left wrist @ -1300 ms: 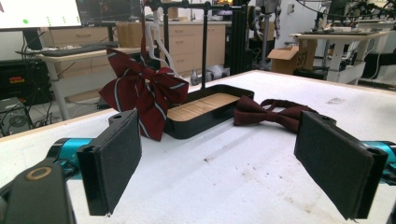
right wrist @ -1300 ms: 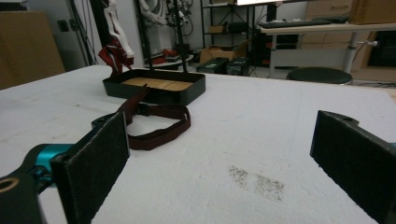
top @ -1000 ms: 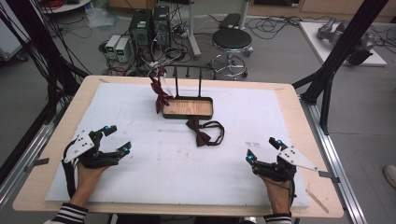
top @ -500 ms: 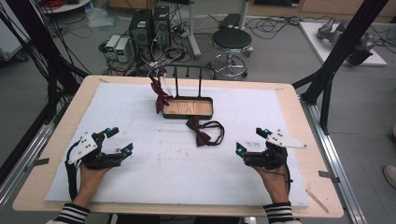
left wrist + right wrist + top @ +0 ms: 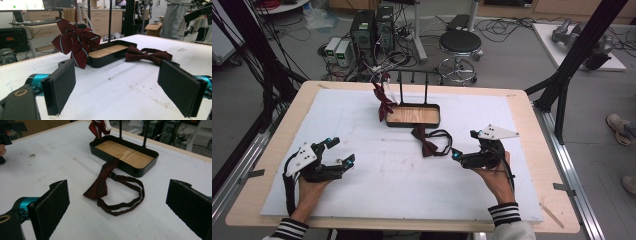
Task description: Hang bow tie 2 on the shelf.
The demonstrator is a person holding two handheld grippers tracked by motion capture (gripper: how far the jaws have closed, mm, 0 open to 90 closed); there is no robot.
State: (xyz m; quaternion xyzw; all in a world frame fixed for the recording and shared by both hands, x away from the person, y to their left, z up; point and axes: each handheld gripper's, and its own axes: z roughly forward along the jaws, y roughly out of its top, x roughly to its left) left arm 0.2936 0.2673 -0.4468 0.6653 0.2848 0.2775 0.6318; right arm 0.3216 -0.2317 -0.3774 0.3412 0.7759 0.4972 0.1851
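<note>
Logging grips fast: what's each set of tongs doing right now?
Left tongs: open, holding nothing.
Right tongs: open, holding nothing, facing the bow tie.

Grey floor [image 5: 522, 55], black stool [image 5: 460, 42], computer towers [image 5: 372, 25], tangled cables [image 5: 507, 22]

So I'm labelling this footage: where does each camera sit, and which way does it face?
High view: above the person's side, looking forward and down on the table; both forearms, left gripper and right gripper show.
Left gripper view: low on the table, facing the striped bow and tray; open jaws.
Right gripper view: raised, angled down at the bow tie; open jaws.
All three share tray and bow tie.
</note>
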